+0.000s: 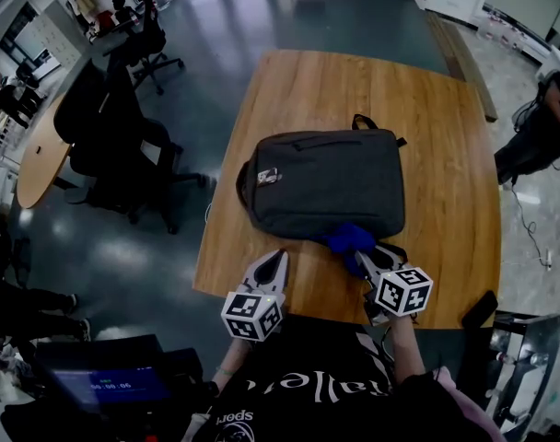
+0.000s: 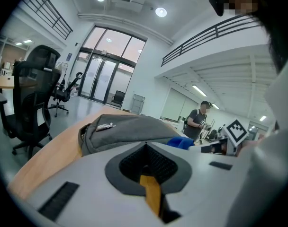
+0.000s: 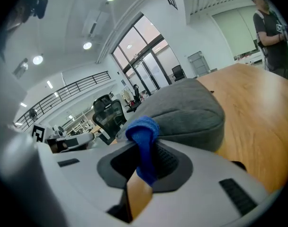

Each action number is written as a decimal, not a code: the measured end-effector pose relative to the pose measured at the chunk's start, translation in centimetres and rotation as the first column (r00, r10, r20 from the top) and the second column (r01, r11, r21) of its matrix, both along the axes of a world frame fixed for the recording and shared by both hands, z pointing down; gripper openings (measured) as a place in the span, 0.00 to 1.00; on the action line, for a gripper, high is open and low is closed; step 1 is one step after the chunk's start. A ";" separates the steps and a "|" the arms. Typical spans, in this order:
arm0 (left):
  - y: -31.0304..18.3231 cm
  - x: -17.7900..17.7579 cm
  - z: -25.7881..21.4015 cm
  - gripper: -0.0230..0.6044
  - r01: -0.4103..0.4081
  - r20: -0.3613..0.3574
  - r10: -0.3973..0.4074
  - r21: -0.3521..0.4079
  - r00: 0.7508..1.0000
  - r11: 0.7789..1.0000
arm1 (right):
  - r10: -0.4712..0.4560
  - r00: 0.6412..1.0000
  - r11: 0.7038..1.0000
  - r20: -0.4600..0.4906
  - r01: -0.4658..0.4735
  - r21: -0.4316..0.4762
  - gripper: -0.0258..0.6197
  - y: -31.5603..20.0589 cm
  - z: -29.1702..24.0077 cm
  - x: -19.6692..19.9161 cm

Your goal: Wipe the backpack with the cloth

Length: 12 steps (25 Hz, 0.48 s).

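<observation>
A dark grey backpack (image 1: 321,182) lies flat in the middle of the wooden table (image 1: 446,155). My right gripper (image 1: 367,258) is shut on a blue cloth (image 1: 350,238), which rests against the backpack's near edge. In the right gripper view the cloth (image 3: 144,131) sticks up from between the jaws of the gripper (image 3: 146,151), with the backpack (image 3: 186,112) just beyond. My left gripper (image 1: 276,263) hovers over the table's near edge, a little short of the backpack, shut with nothing in it. The left gripper view shows its closed jaws (image 2: 146,148) pointed at the backpack (image 2: 130,129).
Black office chairs (image 1: 114,145) stand to the left of the table, beside a round wooden table (image 1: 36,159). A person (image 1: 542,127) stands at the far right. A small black object (image 1: 480,308) lies at the table's near right corner.
</observation>
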<state>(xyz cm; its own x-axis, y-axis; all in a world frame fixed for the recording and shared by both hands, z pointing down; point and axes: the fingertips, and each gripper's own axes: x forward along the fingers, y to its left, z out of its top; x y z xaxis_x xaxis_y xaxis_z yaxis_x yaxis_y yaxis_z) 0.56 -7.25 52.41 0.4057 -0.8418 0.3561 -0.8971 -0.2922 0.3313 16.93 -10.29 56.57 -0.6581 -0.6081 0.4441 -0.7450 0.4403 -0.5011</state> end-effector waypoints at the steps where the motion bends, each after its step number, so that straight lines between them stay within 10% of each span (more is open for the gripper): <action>1: 0.0 0.9 0.2 0.03 0.004 0.001 -0.004 0.000 1.000 1.000 | 0.011 1.000 1.000 0.001 -0.011 -0.002 0.13 0.0 0.3 1.5; 12: -0.8 7.2 0.1 0.03 0.005 -0.034 -0.006 -0.014 0.999 1.000 | 0.069 0.997 0.998 -0.014 -0.070 -0.009 0.12 -0.9 0.0 10.8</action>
<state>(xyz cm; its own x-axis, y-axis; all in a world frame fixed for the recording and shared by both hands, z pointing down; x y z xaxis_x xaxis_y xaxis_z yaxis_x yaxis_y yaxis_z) 7.76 -8.05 52.49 0.4133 -0.8389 0.3542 -0.8868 -0.2825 0.3659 27.73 -11.15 56.53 -0.6082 -0.6481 0.4583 -0.7804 0.3827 -0.4945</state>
